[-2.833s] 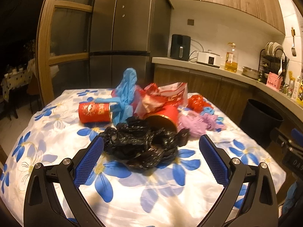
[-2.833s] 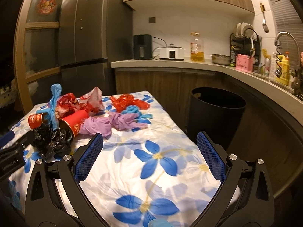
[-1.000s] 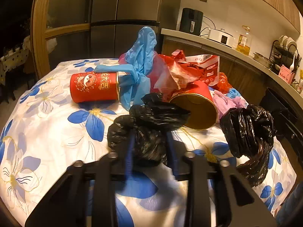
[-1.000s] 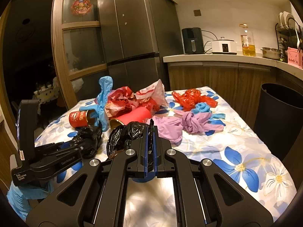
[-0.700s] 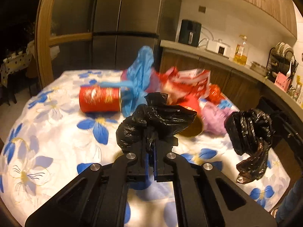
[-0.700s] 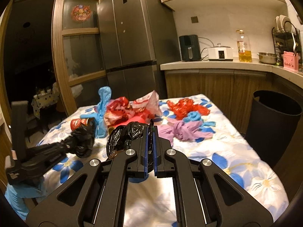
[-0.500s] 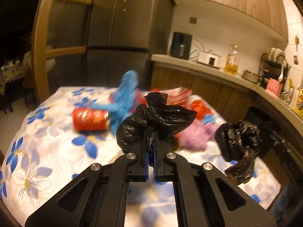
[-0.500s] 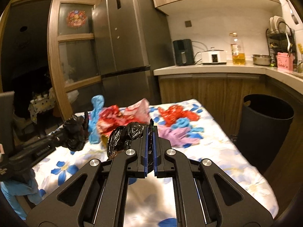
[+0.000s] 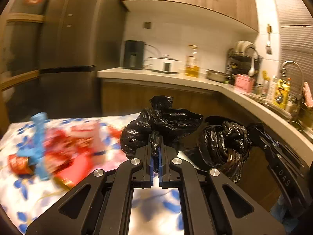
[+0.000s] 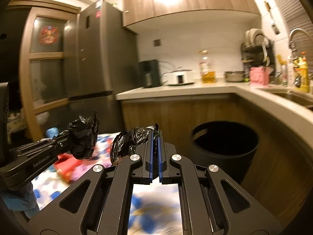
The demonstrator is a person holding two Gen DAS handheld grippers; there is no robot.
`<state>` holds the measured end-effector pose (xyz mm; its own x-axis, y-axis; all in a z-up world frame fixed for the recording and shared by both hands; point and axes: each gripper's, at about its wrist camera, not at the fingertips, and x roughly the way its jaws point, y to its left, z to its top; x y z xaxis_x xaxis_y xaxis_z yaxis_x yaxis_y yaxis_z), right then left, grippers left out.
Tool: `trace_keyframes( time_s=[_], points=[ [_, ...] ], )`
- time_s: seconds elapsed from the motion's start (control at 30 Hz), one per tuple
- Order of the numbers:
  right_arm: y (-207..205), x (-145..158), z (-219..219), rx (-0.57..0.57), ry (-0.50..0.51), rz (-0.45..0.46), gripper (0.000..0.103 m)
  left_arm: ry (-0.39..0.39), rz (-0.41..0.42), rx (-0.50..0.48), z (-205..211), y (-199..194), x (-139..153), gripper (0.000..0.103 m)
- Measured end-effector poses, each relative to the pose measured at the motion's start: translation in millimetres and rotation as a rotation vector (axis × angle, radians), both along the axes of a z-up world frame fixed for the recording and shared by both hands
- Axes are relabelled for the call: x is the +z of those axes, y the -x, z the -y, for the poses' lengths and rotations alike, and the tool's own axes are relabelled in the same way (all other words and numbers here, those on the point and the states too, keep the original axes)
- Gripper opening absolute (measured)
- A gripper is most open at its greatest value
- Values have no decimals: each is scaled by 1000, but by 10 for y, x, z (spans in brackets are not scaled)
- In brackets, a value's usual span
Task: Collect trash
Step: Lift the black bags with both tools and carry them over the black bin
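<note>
Gripping crumpled black plastic, each gripper is closed tight and lifted above the table, whose cloth is white with blue flowers. The left gripper pinches a bunched black bag between its blue pads; the bag bulges up and out over the fingertips. The right gripper pinches a second black bag, which spills to the left of its pads.

From the left wrist view, the right gripper enters from the right edge, its bag hanging in front of the bin. From the right wrist view, the left gripper reaches in from the left, its bag held above the table.

The bin is a dark, round, open container standing on the floor, just right of the table and below the kitchen worktop. Both bags are near it, to its left; neither is over its opening.

On the table, left of the bin, blurred trash remains: a blue glove, a red can, a red cup and red and pink wrappers.

A tall grey fridge stands beyond the table.
</note>
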<state>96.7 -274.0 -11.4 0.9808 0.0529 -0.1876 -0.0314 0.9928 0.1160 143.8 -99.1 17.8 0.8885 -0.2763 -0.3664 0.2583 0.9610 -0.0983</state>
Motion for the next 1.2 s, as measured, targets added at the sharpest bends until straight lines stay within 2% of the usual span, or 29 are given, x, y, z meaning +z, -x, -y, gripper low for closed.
trace_keyframes(
  time_s=[0.33,0.5,0.77,1.2],
  points=[
    [-423,144,961,-227,-11,34,4,0,36,-190,1142,-550,145,3],
    [-640,140,1280,-278,-19,17,4,-4,32,-267,1591,-782,84,3],
    [-846,86,1499,-311,-8,-1,4,16,25,-320,1999,-1098,-2,3],
    [-1091,23,1676,-310,-9,-27,4,16,-7,-356,2227,-1366,-176,4]
  ],
)
